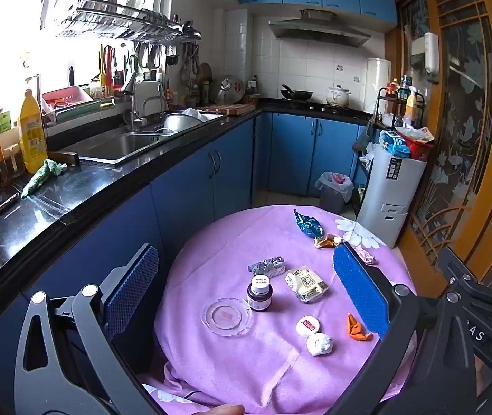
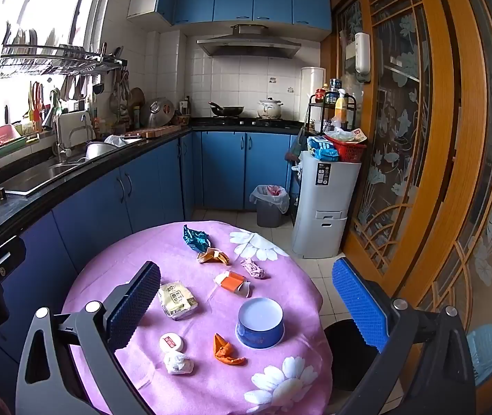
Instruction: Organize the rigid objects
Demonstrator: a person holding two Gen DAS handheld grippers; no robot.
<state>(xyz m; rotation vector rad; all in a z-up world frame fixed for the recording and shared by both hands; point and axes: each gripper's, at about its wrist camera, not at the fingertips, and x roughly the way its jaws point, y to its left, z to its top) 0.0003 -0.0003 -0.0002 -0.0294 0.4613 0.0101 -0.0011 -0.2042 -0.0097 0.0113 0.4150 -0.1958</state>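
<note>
A round table under a pink cloth (image 1: pixel 232 373) (image 2: pixel 128 259) carries the objects. In the left wrist view I see a clear glass ashtray (image 1: pixel 226 316), a dark jar with a white lid (image 1: pixel 259 291), a small white round tin (image 1: pixel 308 326) (image 2: pixel 171 342) and a silver foil block (image 1: pixel 267 265). The right wrist view adds a blue round tin with a white top (image 2: pixel 260 322). My left gripper (image 1: pixel 246 297) hovers open above the jar. My right gripper (image 2: pixel 246 307) hangs open over the table, with nothing between its fingers.
Wrappers lie scattered: a yellow snack packet (image 1: pixel 306 283) (image 2: pixel 178 300), orange foil (image 1: pixel 356 328) (image 2: pixel 227 350), a white crumpled ball (image 1: pixel 319 344) (image 2: pixel 177 362), teal foil (image 1: pixel 307 224) (image 2: pixel 196 237), an orange-white packet (image 2: pixel 234 282). A black counter (image 1: pixel 73 190) runs left. A bin (image 2: pixel 269 204) and grey cabinet (image 2: pixel 322 207) stand behind.
</note>
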